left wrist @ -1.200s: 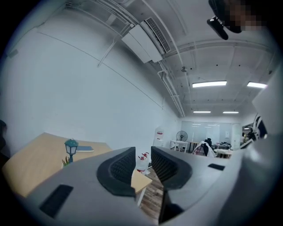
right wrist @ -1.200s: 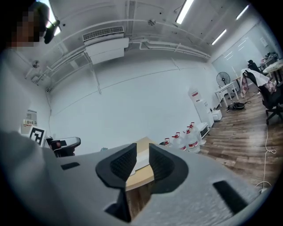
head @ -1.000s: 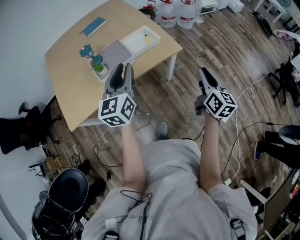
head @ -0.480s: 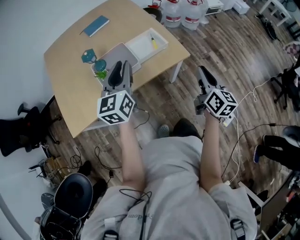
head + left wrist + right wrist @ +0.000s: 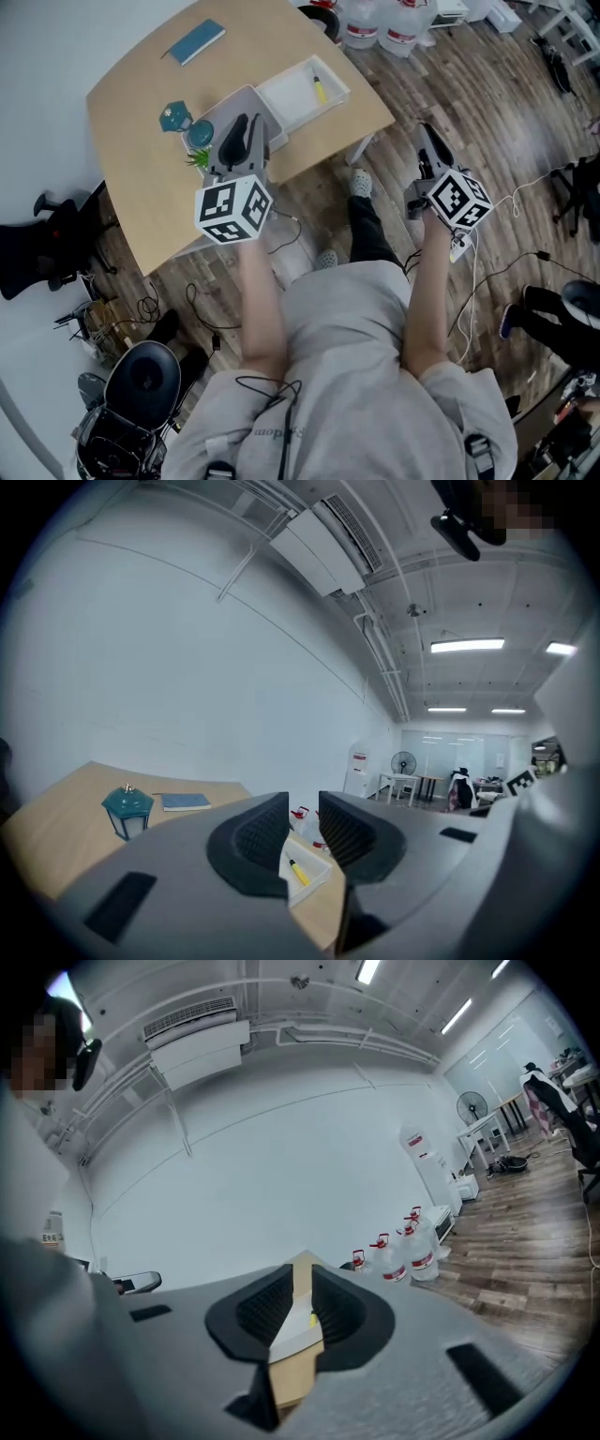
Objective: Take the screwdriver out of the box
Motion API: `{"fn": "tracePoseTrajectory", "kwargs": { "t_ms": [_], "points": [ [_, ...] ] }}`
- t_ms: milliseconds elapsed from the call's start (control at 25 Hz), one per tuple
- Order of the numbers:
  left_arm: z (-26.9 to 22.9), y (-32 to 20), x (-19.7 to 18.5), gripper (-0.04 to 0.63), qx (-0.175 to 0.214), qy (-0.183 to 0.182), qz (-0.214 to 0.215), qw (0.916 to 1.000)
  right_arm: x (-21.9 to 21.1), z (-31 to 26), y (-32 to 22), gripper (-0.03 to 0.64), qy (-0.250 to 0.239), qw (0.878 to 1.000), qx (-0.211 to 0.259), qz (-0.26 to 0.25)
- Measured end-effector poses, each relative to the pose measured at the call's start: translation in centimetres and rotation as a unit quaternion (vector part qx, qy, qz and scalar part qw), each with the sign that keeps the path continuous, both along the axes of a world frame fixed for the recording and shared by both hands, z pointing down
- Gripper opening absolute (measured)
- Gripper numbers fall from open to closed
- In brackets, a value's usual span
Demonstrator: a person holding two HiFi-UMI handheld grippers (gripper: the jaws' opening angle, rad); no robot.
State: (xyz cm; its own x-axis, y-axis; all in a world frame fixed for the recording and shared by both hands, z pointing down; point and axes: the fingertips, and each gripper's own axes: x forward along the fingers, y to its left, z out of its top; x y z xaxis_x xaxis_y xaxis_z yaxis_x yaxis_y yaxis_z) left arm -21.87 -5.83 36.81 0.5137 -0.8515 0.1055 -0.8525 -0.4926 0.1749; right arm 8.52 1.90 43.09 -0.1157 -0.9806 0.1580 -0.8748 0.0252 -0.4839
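Pale wood surface (image 5: pixel 141 122), white box (image 5: pixel 286 94) at its far end, both grippers short of it.
A small yellow thing, probably the screwdriver (image 5: pixel 321 90), lies inside the box, at one o'clock from the left gripper (image 5: pixel 247 131), whose jaws stand apart and empty over the surface's near edge. The right gripper (image 5: pixel 429 142), at three o'clock over the floor (image 5: pixel 497 103), is likewise released, with nothing between its jaws.

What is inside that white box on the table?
One yellow screwdriver lies inside the white box. The rest of the box floor looks bare, and nothing covers it in the head view.
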Motion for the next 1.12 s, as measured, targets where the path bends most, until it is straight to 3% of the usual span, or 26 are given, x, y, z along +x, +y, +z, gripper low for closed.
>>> {"fn": "tracePoseTrajectory", "kwargs": {
  "t_ms": [200, 600, 680, 840, 1120],
  "points": [
    [2.0, -6.0, 1.3, 0.087, -0.020, -0.004, -0.023, 0.9995, 1.1, 1.6, -6.8, 0.064, -0.001, 1.000, -0.012, -0.027],
    [4.6, -15.5, 9.3, 0.085, -0.054, -0.003, -0.037, 0.9978, 5.8, 1.8, -19.4, 0.064, 0.014, 0.993, -0.031, -0.115],
    [5.5, -17.5, 9.9, 0.085, -0.066, -0.004, -0.048, 0.9967, 5.5, 2.5, -22.0, 0.064, 0.016, 0.987, -0.046, -0.152],
    [6.4, -20.9, 10.7, 0.086, -0.088, -0.007, -0.068, 0.9938, 3.2, 3.4, -26.1, 0.071, 0.037, 0.963, -0.074, -0.257],
    [9.1, -24.6, 11.7, 0.086, -0.125, -0.025, -0.099, 0.9869, 1.4, 4.5, -32.2, 0.071, 0.089, 0.941, -0.082, -0.316]
  ]
}}
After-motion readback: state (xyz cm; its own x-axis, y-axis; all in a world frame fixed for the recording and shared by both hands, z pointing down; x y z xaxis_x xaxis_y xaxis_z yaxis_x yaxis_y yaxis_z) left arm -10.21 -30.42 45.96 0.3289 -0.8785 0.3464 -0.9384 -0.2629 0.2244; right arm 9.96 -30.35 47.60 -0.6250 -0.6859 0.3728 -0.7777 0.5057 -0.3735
